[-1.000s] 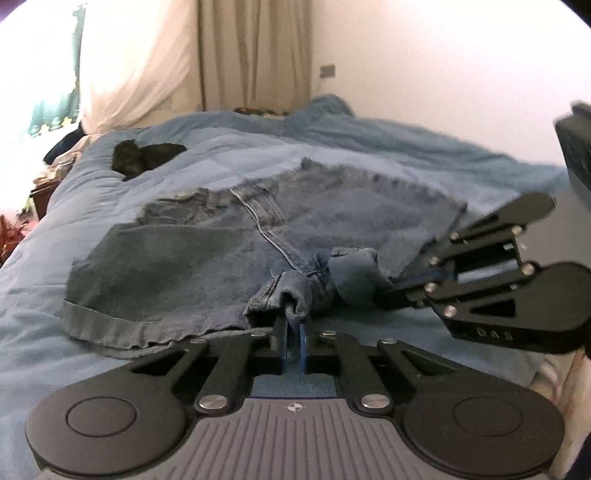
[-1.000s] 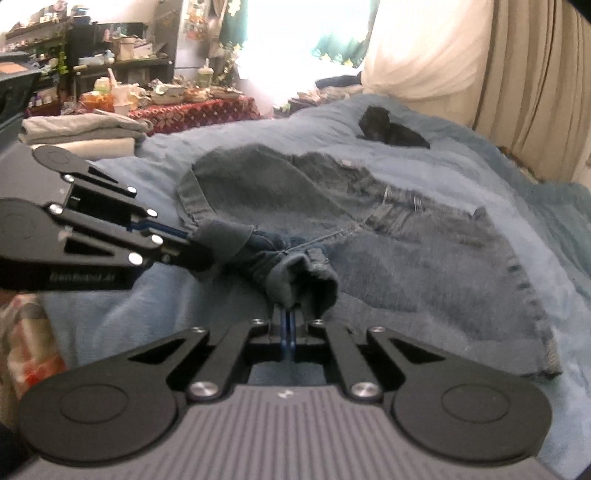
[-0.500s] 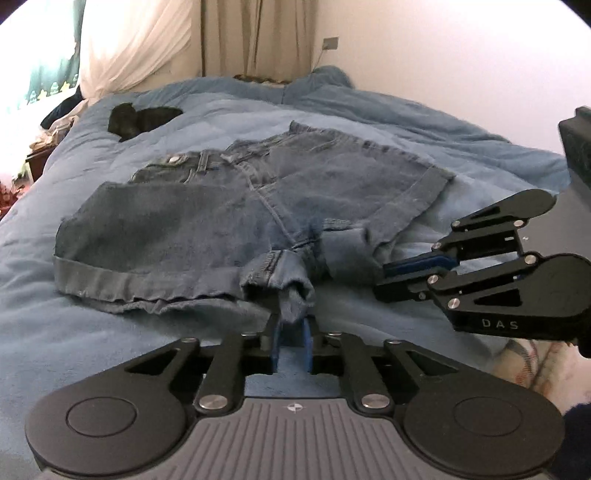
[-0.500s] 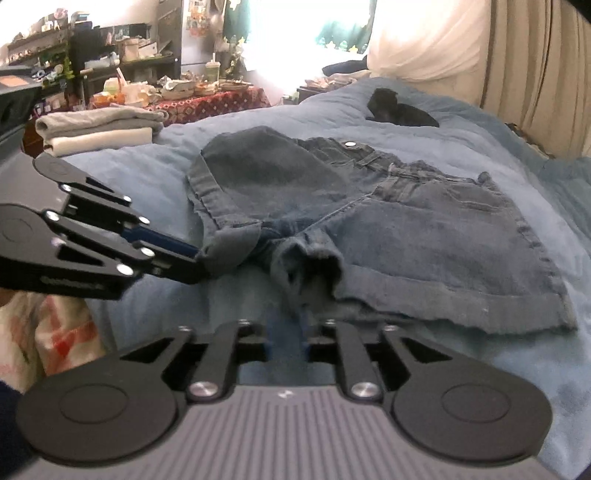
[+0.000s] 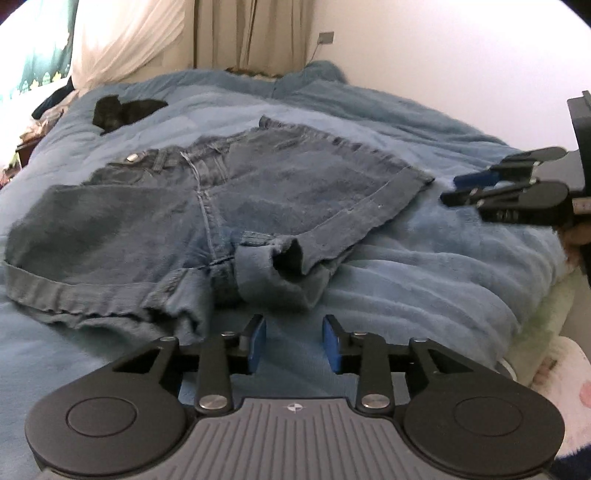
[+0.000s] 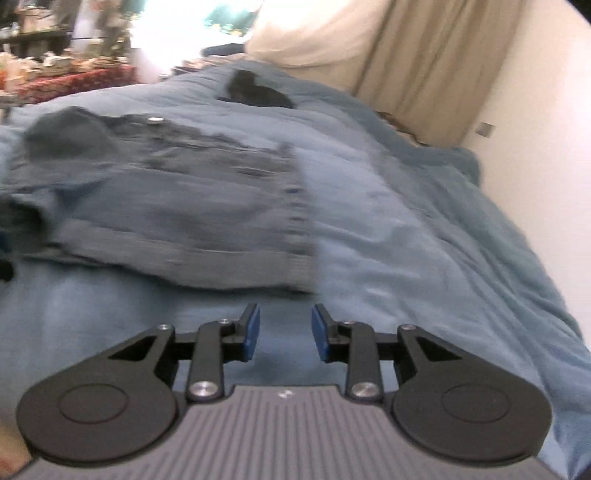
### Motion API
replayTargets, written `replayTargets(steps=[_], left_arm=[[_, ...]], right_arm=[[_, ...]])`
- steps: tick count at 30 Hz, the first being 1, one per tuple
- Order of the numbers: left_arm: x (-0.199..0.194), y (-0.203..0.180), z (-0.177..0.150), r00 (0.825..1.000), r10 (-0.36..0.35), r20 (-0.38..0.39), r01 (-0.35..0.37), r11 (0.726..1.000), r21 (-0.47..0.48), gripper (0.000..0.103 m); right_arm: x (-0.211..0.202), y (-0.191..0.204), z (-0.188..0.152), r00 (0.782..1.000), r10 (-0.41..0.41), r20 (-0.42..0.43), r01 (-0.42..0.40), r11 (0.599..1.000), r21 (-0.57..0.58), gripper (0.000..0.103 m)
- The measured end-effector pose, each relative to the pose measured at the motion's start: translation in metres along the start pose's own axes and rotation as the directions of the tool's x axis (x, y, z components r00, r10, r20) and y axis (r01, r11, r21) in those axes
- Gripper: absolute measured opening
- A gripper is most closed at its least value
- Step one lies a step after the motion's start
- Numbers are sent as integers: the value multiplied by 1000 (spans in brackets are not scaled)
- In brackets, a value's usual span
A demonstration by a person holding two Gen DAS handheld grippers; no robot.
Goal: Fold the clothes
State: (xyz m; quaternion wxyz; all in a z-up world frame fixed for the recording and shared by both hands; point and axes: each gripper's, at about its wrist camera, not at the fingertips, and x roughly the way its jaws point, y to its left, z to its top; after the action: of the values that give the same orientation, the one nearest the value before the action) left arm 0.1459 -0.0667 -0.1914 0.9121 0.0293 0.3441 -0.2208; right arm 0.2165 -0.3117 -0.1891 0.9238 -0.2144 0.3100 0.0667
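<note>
Broadly, the bed [image 5: 424,280] under its blue blanket takes up nearly all of both views, and the denim shorts [image 5: 229,206] lie spread flat on it, waistband and metal button [image 5: 131,158] at the far side, the two leg hems toward the camera. Their long axis runs across the left wrist view, from the cuffed left leg hem [image 5: 55,291] to the right leg's hem [image 5: 391,206] that slants up to the right. Well beyond them a small dark garment [image 5: 118,110] sits apart near the curtain [image 5: 229,33]. Nearer in, the crotch area is still rumpled: a rolled cuff [image 5: 277,266] stands up as a small open tube just ahead of the left tool [image 5: 294,341]. That tool has just been opening; its blue pads stand apart with only blanket between them, nothing gripped, and the shorts lie directly in front of it, close but not touching. The right tool [image 5: 476,188] shows at the right edge of the left view, off the outer corner of the right leg hem, and apart from the cloth. In its own blurred view the right tool [image 6: 284,332] has likewise just been opening and holds nothing, with the shorts [image 6: 166,199] ahead and to its left. I judge the left tool nearer the rumpled middle and the right nearer the outer hem, so a fold along the centre seam [image 5: 203,199] would likely start from those two spots.
</note>
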Motion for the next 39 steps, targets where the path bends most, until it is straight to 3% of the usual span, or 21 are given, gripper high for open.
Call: replayTargets(steps=[4, 9, 18, 22, 27, 29, 30, 31, 33, 34, 36, 39], left_arm=[[9, 1, 8, 1000, -2, -5, 2, 999, -35, 36], [16, -7, 13, 1000, 30, -6, -30, 1000, 10, 37], [7, 3, 23, 998, 39, 52, -37, 999, -33, 37], [10, 2, 23, 998, 35, 48, -33, 999, -32, 37], [11, 6, 22, 999, 13, 39, -10, 997, -82, 37], [11, 8, 22, 999, 9, 46, -4, 996, -94, 37], [12, 9, 23, 999, 3, 46, 3, 994, -110, 37], [13, 10, 23, 999, -4, 45, 10, 992, -129, 35], [12, 15, 24, 998, -16, 53, 24, 985, -171, 24], [11, 17, 24, 998, -24, 58, 34, 981, -190, 13], [8, 20, 24, 996, -32, 83, 49, 975, -215, 9], [-3, 17, 25, 991, -51, 121, 71, 983, -170, 7]], right_arm=[[17, -13, 1, 1000, 1, -4, -1, 999, -33, 34], [35, -5, 5, 1000, 4, -2, -4, 996, -90, 32], [14, -30, 27, 995, 36, 97, -46, 994, 100, 34], [18, -20, 28, 996, 55, 72, -58, 998, 40, 34], [20, -9, 30, 990, 110, 86, -116, 991, 70, 34], [24, -8, 31, 993, 97, 72, -102, 993, 62, 30], [27, -8, 31, 994, 89, 60, -93, 994, 63, 16], [29, -10, 30, 995, 85, 50, -89, 993, 79, 5], [29, -16, 29, 995, 86, 45, -91, 987, 132, 4], [28, -20, 29, 995, 86, 46, -93, 983, 155, 3], [25, -25, 28, 996, 75, 44, -81, 980, 179, 3], [15, -31, 27, 998, 47, 44, -55, 980, 190, 1]])
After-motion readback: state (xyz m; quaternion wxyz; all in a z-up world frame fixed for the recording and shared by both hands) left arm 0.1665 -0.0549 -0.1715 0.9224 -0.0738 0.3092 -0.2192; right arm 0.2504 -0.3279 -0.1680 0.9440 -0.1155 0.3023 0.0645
